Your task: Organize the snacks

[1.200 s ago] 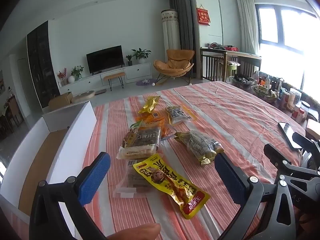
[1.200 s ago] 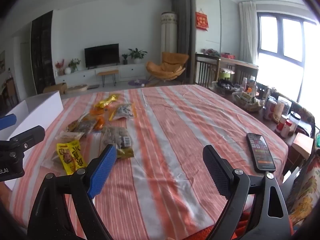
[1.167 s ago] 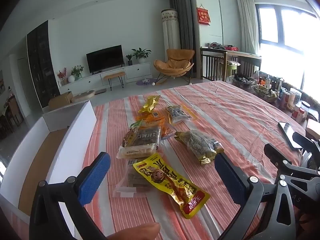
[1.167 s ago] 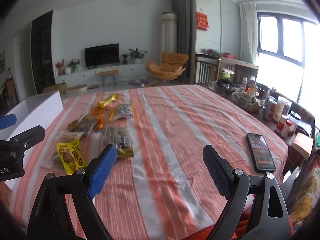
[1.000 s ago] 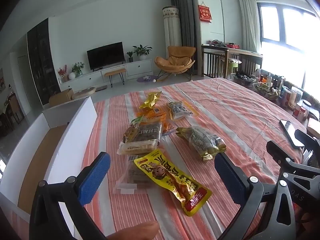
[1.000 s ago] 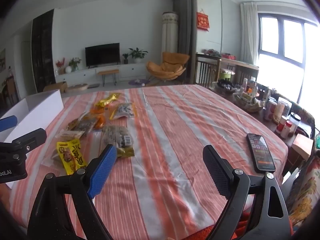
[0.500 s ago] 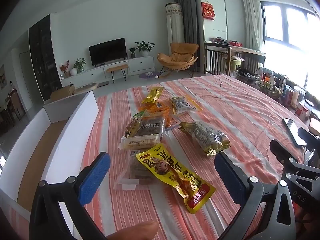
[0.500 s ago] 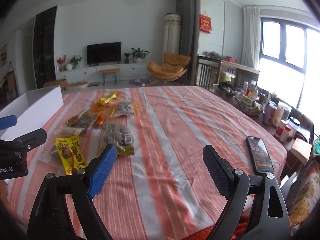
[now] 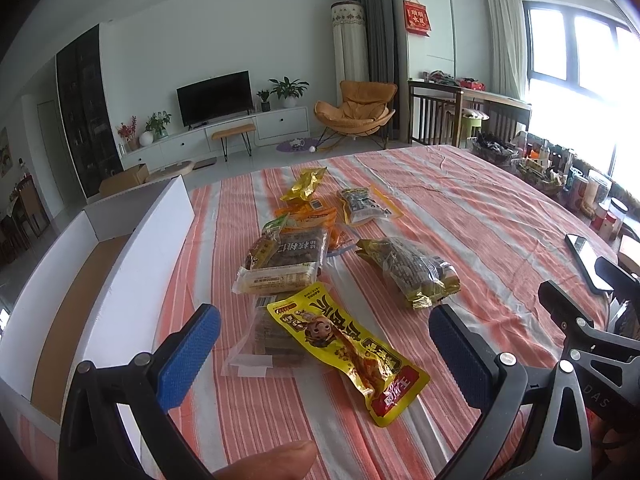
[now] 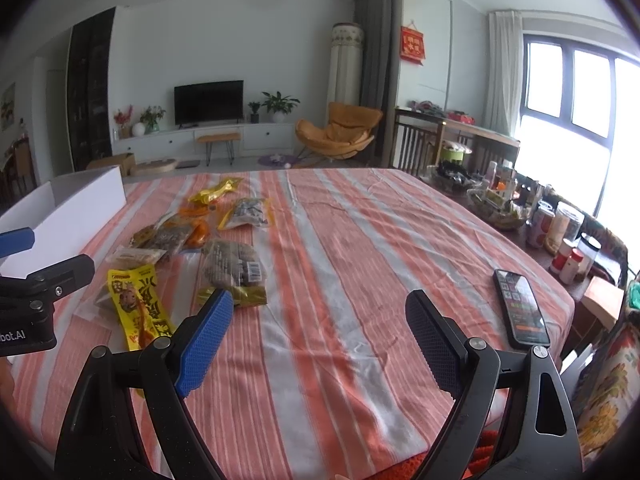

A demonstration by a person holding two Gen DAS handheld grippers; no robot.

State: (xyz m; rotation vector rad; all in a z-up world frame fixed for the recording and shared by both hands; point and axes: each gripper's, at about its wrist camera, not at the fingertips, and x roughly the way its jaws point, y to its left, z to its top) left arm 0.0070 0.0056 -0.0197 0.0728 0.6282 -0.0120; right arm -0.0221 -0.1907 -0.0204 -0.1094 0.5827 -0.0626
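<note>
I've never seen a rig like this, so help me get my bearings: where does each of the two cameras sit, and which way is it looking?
Left wrist: on the left gripper, jaws open, aimed down over the yellow snack packet and white box; a fingertip shows.
Right wrist: on the right gripper, jaws open, facing bare striped tablecloth and smartphone.
Shared: both face the television and see the snack pile; each glimpses the other gripper.
</note>
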